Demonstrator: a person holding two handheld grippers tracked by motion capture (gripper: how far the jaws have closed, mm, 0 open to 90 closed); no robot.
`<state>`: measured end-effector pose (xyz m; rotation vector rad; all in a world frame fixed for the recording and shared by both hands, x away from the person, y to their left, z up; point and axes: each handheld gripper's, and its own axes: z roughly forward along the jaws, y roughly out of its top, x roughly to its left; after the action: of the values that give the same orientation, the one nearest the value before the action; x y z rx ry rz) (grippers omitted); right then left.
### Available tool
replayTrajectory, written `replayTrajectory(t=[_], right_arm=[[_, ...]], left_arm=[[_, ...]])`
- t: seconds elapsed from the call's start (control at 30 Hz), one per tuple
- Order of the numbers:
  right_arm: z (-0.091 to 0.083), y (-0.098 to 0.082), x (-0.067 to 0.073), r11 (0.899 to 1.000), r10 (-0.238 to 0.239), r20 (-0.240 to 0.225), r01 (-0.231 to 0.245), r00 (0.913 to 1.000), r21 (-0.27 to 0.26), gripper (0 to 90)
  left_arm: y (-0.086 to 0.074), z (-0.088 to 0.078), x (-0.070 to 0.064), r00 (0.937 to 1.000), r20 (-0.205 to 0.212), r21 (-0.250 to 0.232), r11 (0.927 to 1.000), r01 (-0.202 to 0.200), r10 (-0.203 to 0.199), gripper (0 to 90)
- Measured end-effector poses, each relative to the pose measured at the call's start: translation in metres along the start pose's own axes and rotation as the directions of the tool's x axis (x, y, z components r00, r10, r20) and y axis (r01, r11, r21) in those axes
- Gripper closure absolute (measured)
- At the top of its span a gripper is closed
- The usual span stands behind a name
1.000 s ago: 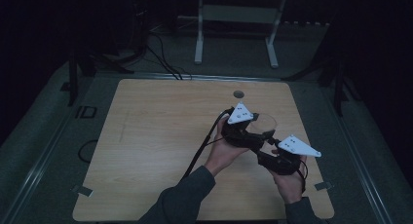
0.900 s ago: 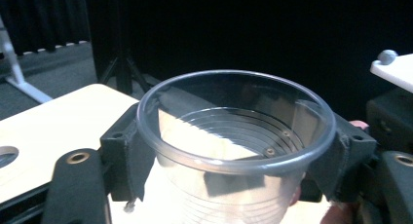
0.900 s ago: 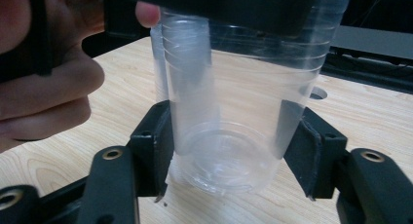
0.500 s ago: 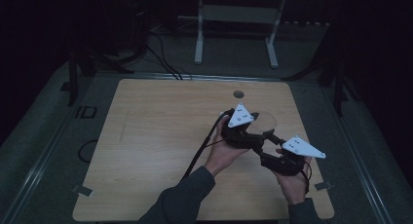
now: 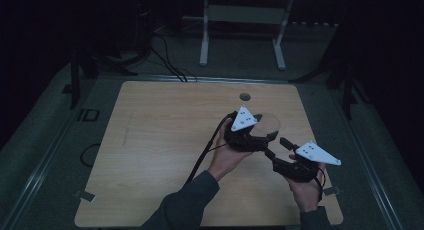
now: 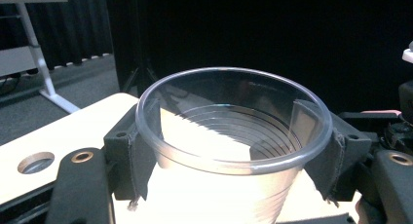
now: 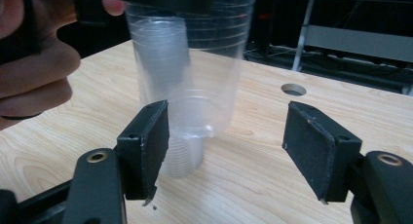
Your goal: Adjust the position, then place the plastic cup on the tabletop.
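A clear plastic cup (image 6: 229, 136) is clamped just below its rim between the pads (image 6: 131, 156) of my left gripper (image 6: 229, 160), which is shut on it. In the high view the left gripper (image 5: 264, 127) holds the cup (image 5: 266, 121) upright at the table's right middle. In the right gripper view the cup (image 7: 195, 63) hangs above the wood, and a second clear cup (image 7: 182, 156) sticks out of its bottom. My right gripper (image 7: 226, 146) is open, its left pad (image 7: 146, 146) beside that lower cup. In the high view the right gripper (image 5: 278, 147) sits just right of the left one.
The wooden table (image 5: 160, 140) has a round hole (image 5: 244, 96) near its far edge. A black cable (image 5: 205, 150) trails from the left gripper toward the person. A white metal frame (image 5: 245, 20) stands on the floor beyond the table, and dark surroundings lie on all sides.
My right gripper has drifted a little to the right. The left gripper and the cup have stayed almost still.
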<state>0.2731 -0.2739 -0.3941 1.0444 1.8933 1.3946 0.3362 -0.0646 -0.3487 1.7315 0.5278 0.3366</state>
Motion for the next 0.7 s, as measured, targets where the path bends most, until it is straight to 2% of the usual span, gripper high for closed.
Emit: replayTrajectory(t=[0.37,0.7], right_arm=[[-0.003,-0.002,-0.007,1.0,0.014,0.026,-0.014,0.9996,-0.002,33.4],[-0.006,-0.003,-0.012,1.0,0.027,0.042,-0.026,0.9988,-0.011,33.4]], left_arm=[[-0.006,-0.004,0.002,1.0,-0.004,-0.005,1.0,-0.006,0.006,28.7],[-0.015,-0.006,0.004,1.0,0.003,-0.021,0.9998,0.007,-0.007,28.7]])
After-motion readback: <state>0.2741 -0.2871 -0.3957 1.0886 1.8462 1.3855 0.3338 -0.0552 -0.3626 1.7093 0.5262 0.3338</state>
